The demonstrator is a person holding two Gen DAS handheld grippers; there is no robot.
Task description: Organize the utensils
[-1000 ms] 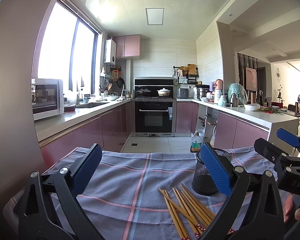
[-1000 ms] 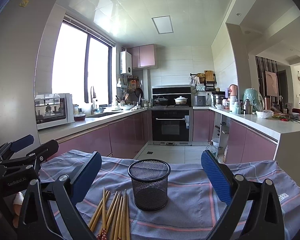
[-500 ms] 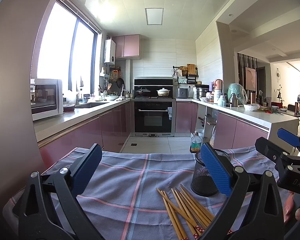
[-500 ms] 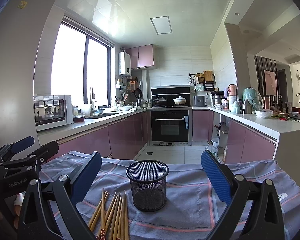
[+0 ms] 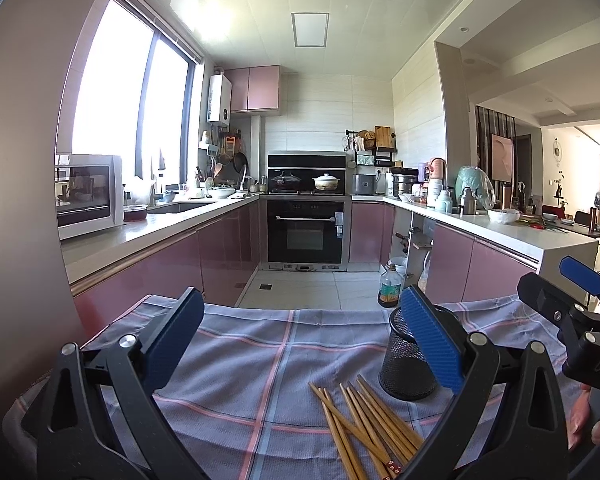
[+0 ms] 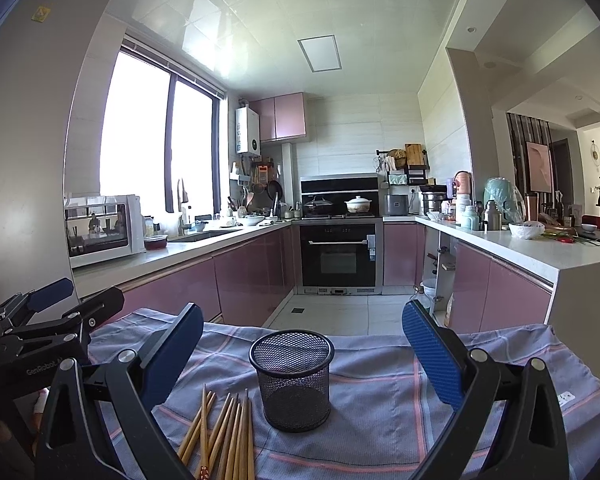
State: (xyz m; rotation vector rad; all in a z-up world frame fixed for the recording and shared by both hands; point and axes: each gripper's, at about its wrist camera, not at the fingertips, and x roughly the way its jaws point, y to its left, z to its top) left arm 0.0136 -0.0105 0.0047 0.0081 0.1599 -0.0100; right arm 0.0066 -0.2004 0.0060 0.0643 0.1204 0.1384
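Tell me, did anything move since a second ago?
Hardly anything. Both tongs, left and right, stayed open and empty, only drifting a tiny bit. The chopsticks still lie loose on the checked cloth beside the empty mesh cup.

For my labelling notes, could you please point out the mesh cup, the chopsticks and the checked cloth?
mesh cup (image 6: 294, 390), right wrist view, front of its wall.
chopsticks (image 6: 230, 436), right wrist view, middle of the bundle.
checked cloth (image 5: 260, 360), left wrist view, bare middle patch.
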